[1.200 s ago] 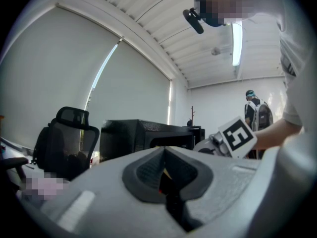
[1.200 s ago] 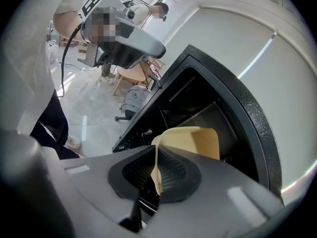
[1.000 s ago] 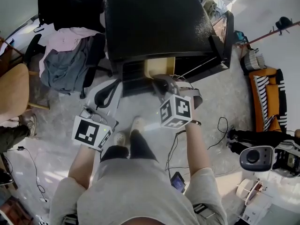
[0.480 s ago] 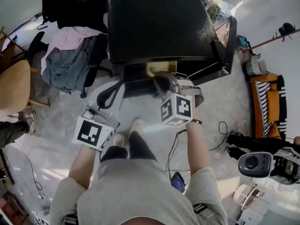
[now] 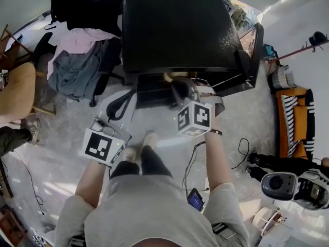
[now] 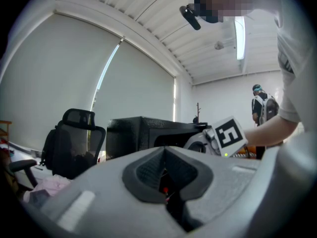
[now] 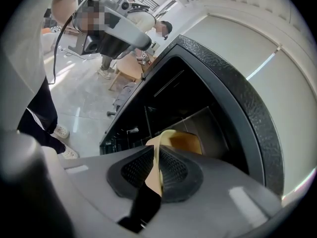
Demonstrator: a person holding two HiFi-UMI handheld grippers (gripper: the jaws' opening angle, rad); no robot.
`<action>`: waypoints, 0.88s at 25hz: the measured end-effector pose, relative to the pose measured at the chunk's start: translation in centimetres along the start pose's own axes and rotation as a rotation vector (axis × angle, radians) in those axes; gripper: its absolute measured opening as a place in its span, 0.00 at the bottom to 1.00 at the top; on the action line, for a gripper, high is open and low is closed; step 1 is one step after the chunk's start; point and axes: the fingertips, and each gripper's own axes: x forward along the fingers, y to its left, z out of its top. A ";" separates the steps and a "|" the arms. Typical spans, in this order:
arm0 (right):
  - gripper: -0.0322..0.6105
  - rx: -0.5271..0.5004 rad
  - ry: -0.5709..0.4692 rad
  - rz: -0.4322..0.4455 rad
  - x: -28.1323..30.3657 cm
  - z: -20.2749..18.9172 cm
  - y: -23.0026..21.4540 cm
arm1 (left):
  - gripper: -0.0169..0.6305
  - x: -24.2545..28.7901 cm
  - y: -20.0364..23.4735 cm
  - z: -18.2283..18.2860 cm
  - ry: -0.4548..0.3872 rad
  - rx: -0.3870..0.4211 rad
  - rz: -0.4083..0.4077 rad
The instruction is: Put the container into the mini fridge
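Observation:
The black mini fridge (image 5: 175, 27) stands on the floor ahead with its door (image 5: 252, 48) swung open to the right. My right gripper (image 5: 181, 85) is shut on the thin rim of a pale yellow container (image 5: 172, 76), which sits at the fridge's opening. In the right gripper view the container (image 7: 182, 141) is tilted inside the dark fridge cavity (image 7: 173, 103), its rim pinched in the right gripper (image 7: 156, 168). My left gripper (image 5: 119, 106) hangs low at the left, shut and empty, away from the fridge. The left gripper (image 6: 166, 176) looks past its shut pads at the fridge (image 6: 141, 135).
An office chair draped with clothes (image 5: 77, 66) stands left of the fridge, a wooden chair (image 5: 13, 94) further left. Cables (image 5: 241, 143) trail on the floor to the right, near an orange striped seat (image 5: 293, 112). A person (image 6: 262, 105) stands in the background.
My right gripper has carried the container forward, so less of it shows outside the fridge's front edge. The left gripper has barely moved.

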 end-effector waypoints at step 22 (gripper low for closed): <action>0.11 -0.064 -0.005 -0.074 3.1 -1.2 -2.7 | 0.03 -0.2 2.0 -0.4 0.012 -0.002 0.082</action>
